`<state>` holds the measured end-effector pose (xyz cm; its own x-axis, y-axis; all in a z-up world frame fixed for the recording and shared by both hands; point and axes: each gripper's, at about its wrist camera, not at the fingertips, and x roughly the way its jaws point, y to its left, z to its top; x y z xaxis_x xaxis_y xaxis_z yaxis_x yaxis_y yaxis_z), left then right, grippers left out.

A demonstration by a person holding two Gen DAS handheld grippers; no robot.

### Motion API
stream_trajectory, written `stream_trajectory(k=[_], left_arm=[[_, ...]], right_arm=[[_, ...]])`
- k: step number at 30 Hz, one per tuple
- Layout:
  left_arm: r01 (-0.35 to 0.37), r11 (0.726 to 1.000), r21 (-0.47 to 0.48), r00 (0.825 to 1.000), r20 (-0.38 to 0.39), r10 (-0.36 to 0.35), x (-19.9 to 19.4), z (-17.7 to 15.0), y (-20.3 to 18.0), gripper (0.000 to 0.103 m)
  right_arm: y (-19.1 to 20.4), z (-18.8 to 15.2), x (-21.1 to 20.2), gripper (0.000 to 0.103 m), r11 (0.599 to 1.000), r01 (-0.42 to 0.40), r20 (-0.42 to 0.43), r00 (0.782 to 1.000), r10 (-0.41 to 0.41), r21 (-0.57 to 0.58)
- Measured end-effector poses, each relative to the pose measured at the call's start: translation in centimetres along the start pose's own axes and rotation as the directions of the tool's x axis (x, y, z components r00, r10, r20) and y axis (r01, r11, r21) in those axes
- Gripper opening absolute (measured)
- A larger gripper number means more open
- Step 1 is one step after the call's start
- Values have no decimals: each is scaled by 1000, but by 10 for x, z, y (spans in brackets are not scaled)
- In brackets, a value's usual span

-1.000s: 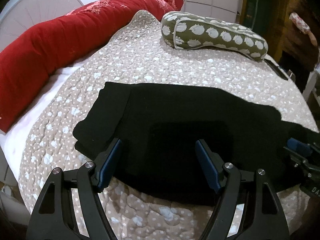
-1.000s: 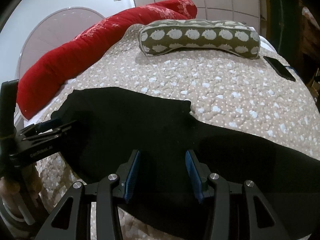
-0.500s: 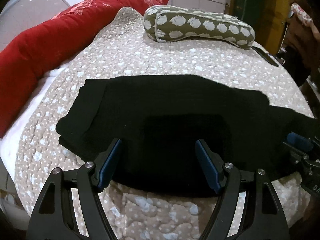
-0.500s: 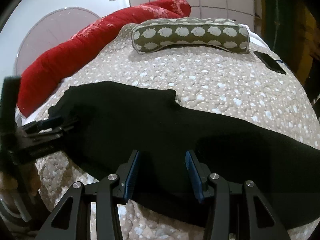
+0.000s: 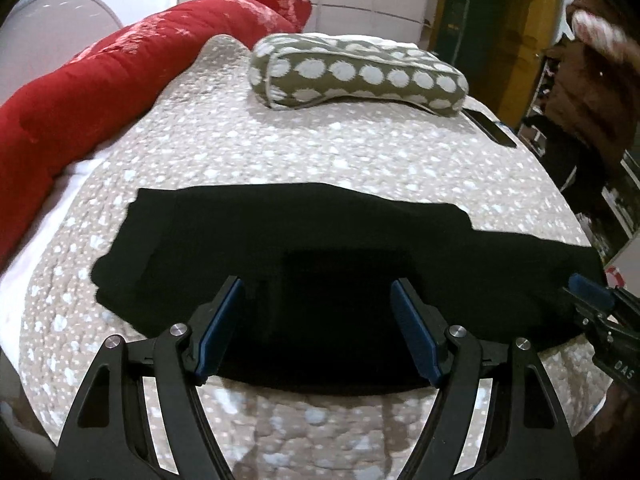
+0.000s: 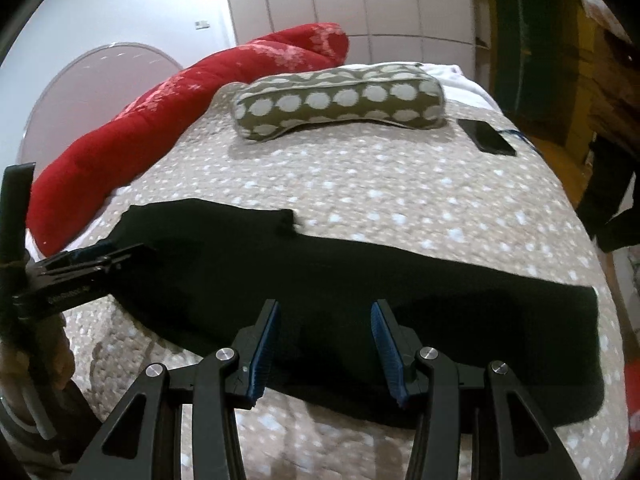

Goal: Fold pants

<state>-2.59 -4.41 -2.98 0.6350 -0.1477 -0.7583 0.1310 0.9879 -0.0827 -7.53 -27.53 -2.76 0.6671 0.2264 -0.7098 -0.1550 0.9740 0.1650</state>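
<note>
- Both my left gripper (image 5: pixel 318 326) and right gripper (image 6: pixel 324 346) hang released, jaws apart, gripping nothing.
- Black pants (image 6: pixel 360 280) lie lengthwise along the bed's (image 6: pixel 400 184) near edge.

Pants (image 5: pixel 320 248) lie across the bed (image 5: pixel 320 152) — bolster (image 5: pixel 356 76) behind.

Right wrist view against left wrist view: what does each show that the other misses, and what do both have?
Only the right wrist view shows the whole flat black phone with its blue cable, the trouser leg's far end, and the left gripper's handle in a hand.

Only the left wrist view shows a dark brown hanging garment and the folded end of the pants at its left.

Both show the black pants laid flat on the beige spotted quilt, the olive dotted bolster pillow, the red blanket, and both grippers, left gripper and right gripper, open and empty.
</note>
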Motion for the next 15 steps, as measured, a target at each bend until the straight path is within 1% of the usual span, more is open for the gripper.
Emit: stream_trajectory(k=[6,9,15], left_arm=[[19,999,38,999,-44,-17,15,1,-23,76],[40,998,47,997,-63,-37,20,4,-33,76],[69,995,70,997,-51,-65,20,7,-49,76]], right_arm=[[-33,-11,1,45,997,25,-16,1000,-24,73],[-48,-15,0,45,993,32,-19,999,-30,112],[-60,-15,-3,45,990,19,5,1000,-19,140]])
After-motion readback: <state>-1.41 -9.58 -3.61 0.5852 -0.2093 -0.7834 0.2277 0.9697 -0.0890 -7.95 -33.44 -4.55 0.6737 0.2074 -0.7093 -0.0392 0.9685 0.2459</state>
